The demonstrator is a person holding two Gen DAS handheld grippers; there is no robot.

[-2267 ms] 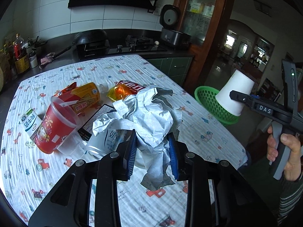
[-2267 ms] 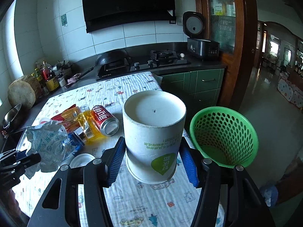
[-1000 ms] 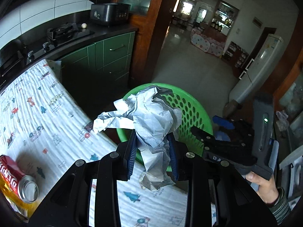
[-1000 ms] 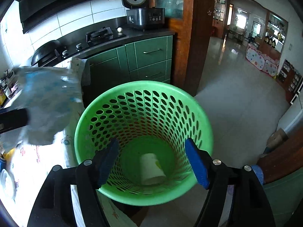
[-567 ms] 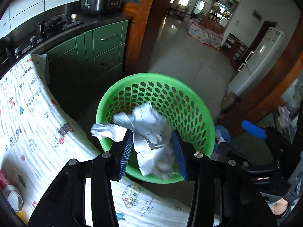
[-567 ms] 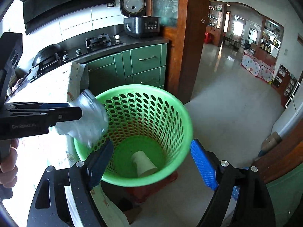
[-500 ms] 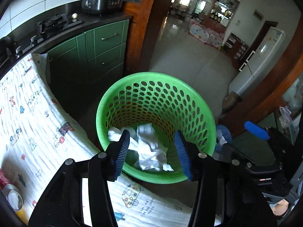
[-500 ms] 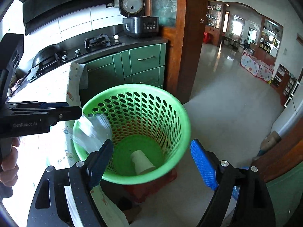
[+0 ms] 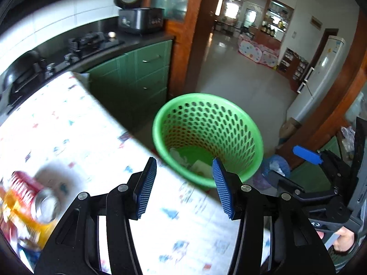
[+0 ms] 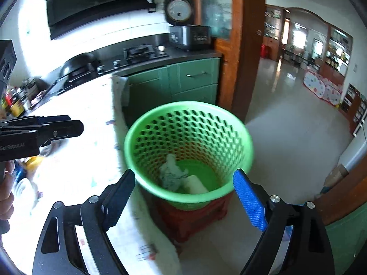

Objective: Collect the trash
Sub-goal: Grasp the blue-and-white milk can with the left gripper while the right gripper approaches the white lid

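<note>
Both grippers hang empty, the left gripper (image 9: 182,184) with jaws moderately apart and the right gripper (image 10: 183,197) having just spread wide, above the green basket (image 10: 160,126) holding crumpled paper (image 10: 170,175), while the light, dentable red can (image 9: 34,194) waits on the counter (image 9: 68,126), best pinched across its sides

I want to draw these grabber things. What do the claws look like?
Both are black frames with silver screws. The left claw and right claw have ridged blue pads. White lettering marks the left one's side, and each has a handle held by a hand.
</note>
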